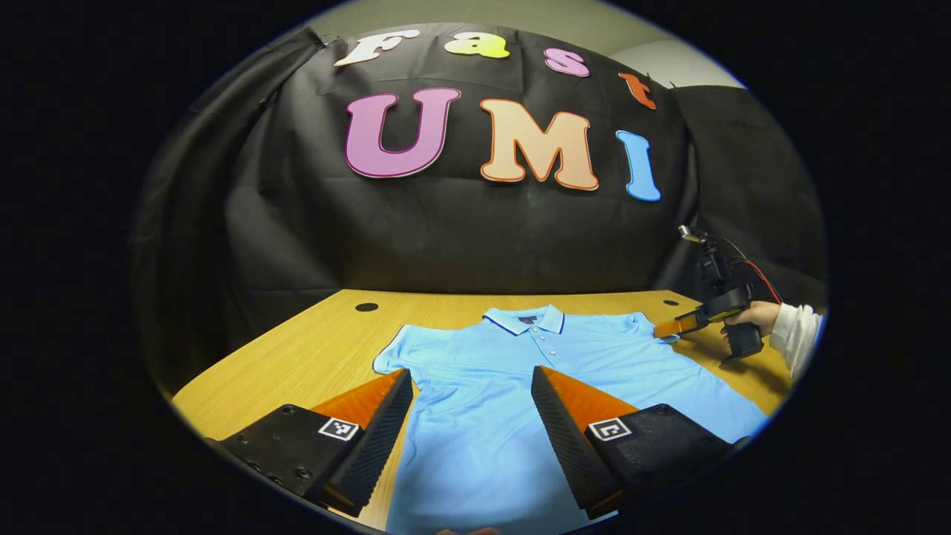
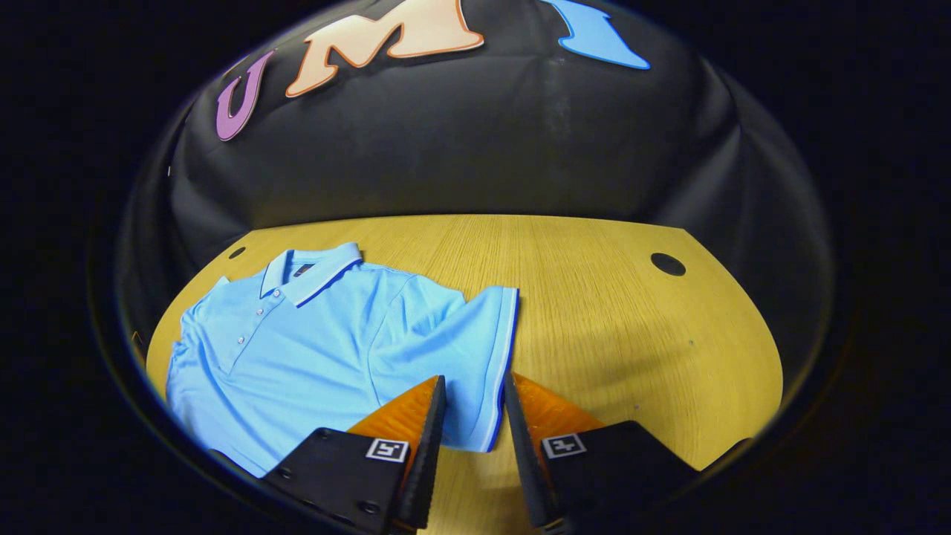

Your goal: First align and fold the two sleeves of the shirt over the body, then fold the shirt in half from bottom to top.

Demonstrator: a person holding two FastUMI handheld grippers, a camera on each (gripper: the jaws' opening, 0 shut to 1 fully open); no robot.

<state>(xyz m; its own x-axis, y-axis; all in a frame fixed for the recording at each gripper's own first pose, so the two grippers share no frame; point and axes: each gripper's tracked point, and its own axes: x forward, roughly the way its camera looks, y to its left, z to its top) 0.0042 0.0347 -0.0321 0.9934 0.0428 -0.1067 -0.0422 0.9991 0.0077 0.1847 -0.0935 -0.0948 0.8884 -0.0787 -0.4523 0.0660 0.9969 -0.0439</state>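
Right gripper (image 2: 472,394): jaws part-open, straddling hem of right sleeve (image 2: 475,334), not yet clamped. Left gripper (image 1: 472,405): jaws wide apart, above shirt body, holding nothing. Polo shirt (image 1: 513,371): light blue, flat face-up on wooden table (image 2: 609,312), sleeves spread. Long axis hem-to-collar (image 1: 531,319); collar points to booth wall. Step, as judged: first sleeve fold starting. Next: close on cuff, lift, carry inward over body.

Left gripper view: low over shirt (image 1: 505,371) hem, facing collar. Right gripper view: close above its right sleeve (image 2: 475,334). Shared: shirt, table (image 2: 609,312).
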